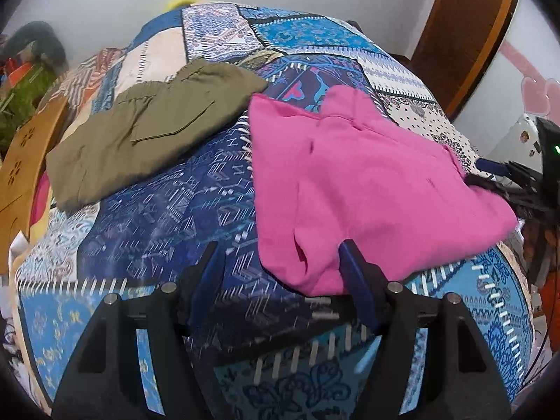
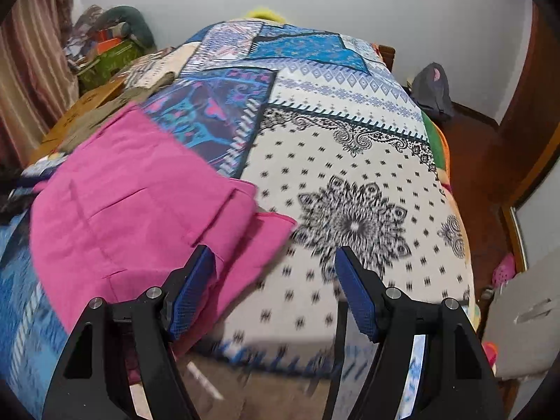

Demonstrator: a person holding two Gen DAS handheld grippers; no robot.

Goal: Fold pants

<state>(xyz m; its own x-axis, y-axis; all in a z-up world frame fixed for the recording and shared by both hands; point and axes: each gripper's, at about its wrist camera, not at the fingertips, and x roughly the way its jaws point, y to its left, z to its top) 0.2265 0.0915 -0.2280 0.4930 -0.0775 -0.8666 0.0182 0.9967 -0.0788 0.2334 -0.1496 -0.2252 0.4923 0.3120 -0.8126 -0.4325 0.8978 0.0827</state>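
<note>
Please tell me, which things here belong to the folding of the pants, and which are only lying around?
For the job:
- pink pants, folded on the patchwork bedspread
- olive pants, folded, lying apart from them
- left gripper, open
- right gripper, open

Only lying about:
- grey bag on the floor
- clutter pile beside the bed

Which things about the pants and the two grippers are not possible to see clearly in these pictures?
- Pink pants: near edge in the left wrist view is hidden behind a finger of the left gripper.
- Olive pants: in the right wrist view mostly hidden behind the pink pants; only a blurred strip shows.
- Right gripper: in the left wrist view it is blurred and cut by the frame edge.
- Bedspread: its near edge is motion-blurred.
</note>
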